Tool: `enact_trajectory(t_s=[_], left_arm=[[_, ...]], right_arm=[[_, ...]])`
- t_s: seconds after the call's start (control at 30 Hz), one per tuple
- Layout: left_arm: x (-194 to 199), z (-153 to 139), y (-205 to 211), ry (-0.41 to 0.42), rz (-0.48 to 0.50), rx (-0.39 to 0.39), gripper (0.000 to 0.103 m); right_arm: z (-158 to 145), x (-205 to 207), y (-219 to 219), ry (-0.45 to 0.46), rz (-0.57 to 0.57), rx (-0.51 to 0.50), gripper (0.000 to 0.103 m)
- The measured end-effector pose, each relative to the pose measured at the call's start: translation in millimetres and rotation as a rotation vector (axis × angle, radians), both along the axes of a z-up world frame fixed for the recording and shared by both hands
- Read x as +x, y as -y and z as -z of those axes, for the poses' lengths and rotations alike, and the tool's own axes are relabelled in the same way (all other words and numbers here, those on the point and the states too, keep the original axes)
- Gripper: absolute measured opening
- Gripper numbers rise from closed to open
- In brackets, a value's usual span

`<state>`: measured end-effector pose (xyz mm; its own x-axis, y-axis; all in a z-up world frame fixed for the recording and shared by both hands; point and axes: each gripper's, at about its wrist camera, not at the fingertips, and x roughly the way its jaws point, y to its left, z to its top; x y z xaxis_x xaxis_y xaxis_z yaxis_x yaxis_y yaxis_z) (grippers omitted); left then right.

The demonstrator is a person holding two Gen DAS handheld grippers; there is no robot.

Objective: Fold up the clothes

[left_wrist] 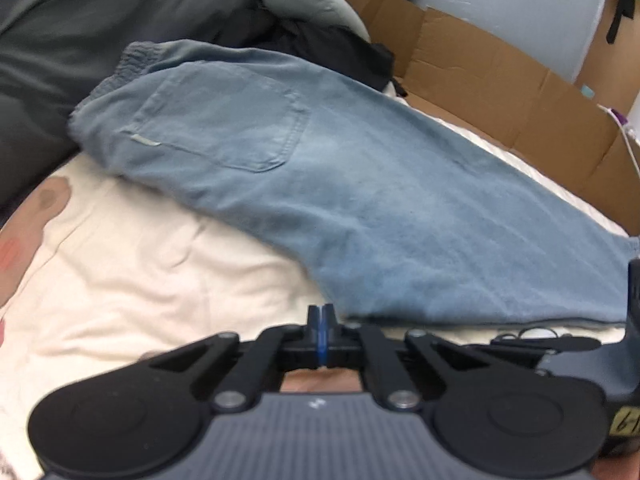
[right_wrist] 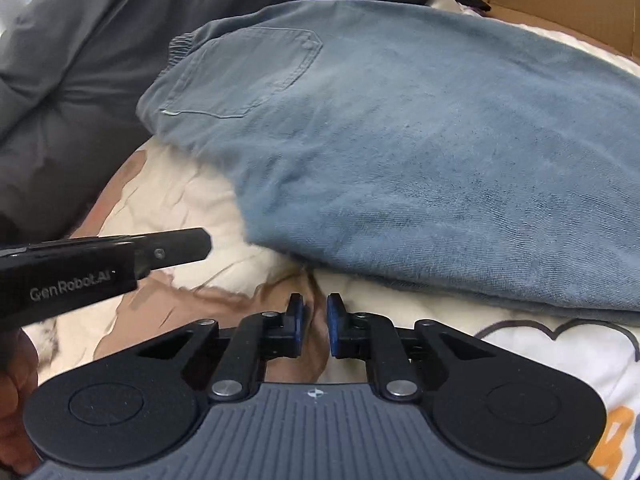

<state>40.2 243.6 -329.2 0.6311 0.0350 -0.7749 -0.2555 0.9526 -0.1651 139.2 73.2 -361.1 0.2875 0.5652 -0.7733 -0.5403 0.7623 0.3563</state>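
Blue trousers [left_wrist: 360, 208] lay folded lengthwise on the cream bed sheet [left_wrist: 140, 272], waistband toward the grey bedding [left_wrist: 80, 40]. Left tool [left_wrist: 320, 314]: pads pressed together, nothing between them, just short of the trouser edge. Right tool [right_wrist: 316, 314]: pads slightly parted, empty, above the sheet.

Soft even daylight, motion blur, fisheye-bent edges
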Motion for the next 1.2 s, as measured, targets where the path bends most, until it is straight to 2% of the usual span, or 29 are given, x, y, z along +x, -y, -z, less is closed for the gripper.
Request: enact_trajectory(t_s=[0.23,0.4,0.47,0.5,0.57,0.6,0.67,0.8,1.03,1.2], left_arm=[[5,-6,-7,0.035,-0.038,-0.011,0.000],[23,-9,9,0.091,0.013,-0.026,0.001],[31,-5,17,0.101,0.036,-0.030,0.001],[35,0,20,0.103,0.052,-0.031,0.001],[43,13,26,0.085,0.099,-0.008,0.001],[47,20,28,0.074,0.114,0.004,0.000],[51,29,25,0.058,0.106,-0.002,0.001],[56,38,30,0.043,0.128,0.045,0.002],[79,48,24,0.001,0.110,0.060,0.003],[83,36,28,-0.035,0.114,0.102,0.002]], right_arm=[[-21,8,25,-0.025,-0.014,-0.011,0.014],[-40,15,47,-0.013,-0.029,-0.034,0.015],[-48,16,50,0.009,-0.088,-0.076,0.015],[-53,17,51,0.027,-0.144,-0.096,0.018],[-66,15,59,0.074,-0.235,-0.127,0.035],[-71,15,65,0.090,-0.258,-0.139,0.039],[-81,15,79,0.109,-0.294,-0.161,0.039],[-94,17,113,0.107,-0.256,-0.167,0.039],[-106,27,178,0.099,-0.132,-0.158,0.040],[-104,29,245,0.126,-0.004,-0.103,0.050]])
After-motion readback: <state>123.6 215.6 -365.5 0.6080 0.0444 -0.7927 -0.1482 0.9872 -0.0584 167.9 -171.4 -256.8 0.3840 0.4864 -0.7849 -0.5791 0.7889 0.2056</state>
